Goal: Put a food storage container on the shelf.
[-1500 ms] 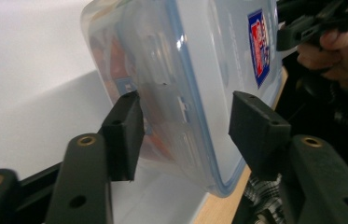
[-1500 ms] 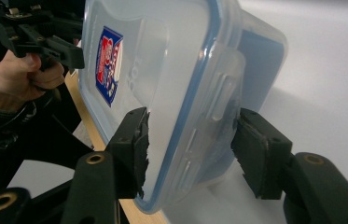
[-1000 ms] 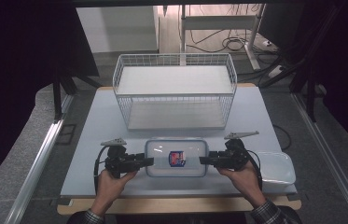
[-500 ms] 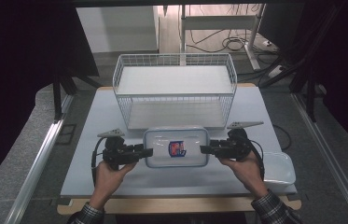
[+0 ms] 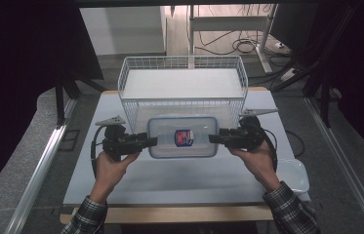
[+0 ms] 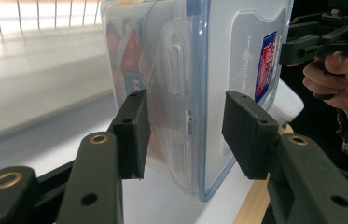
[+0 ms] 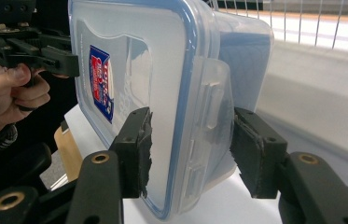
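Left gripper (image 5: 151,142): we see its jaws either side of the container's left end latch; one pad touches the tub side, the other sits close to the lid face with a small gap showing, so partly closed around the end. We can't tell if it's clamped tight.
Right gripper (image 5: 214,138): jaws astride the right end latch (image 7: 206,140), both pads pressed on or right against the plastic; looks closed onto it.
Hands: we see the left hand (image 5: 112,165) and the right hand (image 5: 253,157) each wrapped round a gripper handle, plaid sleeves at the bottom edge.
Container (image 5: 183,137): clear plastic lock-lid food box with blue seal rim and red-blue label (image 5: 184,137) on the lid; held level between both grippers, just in front of the basket.
Contents: coloured shapes blurred through the wall, we can't tell what.
Wire basket (image 5: 183,64): white, at the table's far middle.
Table (image 5: 179,180): white top, wood front edge.
Near right: white tub (image 5: 300,174) at the table corner.
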`<state>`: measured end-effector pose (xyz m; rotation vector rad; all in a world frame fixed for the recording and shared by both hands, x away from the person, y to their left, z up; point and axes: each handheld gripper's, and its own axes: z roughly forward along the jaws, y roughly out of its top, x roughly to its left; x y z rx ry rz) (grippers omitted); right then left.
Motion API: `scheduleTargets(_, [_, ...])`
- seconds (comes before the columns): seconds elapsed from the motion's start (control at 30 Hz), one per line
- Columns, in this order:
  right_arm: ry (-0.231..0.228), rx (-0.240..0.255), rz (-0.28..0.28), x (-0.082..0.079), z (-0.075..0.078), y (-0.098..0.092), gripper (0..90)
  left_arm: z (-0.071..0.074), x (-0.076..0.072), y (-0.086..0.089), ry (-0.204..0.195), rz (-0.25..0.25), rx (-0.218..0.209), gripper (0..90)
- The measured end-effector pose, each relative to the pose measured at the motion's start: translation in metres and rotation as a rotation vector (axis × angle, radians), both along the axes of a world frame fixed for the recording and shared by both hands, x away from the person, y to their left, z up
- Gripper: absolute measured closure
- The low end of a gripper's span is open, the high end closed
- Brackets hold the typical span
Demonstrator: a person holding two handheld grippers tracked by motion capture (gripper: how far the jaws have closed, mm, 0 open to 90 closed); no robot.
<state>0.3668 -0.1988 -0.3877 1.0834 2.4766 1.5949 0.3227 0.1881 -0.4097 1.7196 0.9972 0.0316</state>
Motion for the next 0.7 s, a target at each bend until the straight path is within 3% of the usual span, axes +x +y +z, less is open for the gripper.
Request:
scheduleTargets(0.17, [-0.029,0.013,0.009,0.013,0.016,0.003,50.1,0.017,0.010,0.002,-0.018,0.018,-0.005,52.2])
scheduleTargets(0.7, [-0.029,0.037,-0.020,0.053,0.050,0.004,49.8,0.049,0.049,0.002,-0.026,0.034,-0.019,52.1])
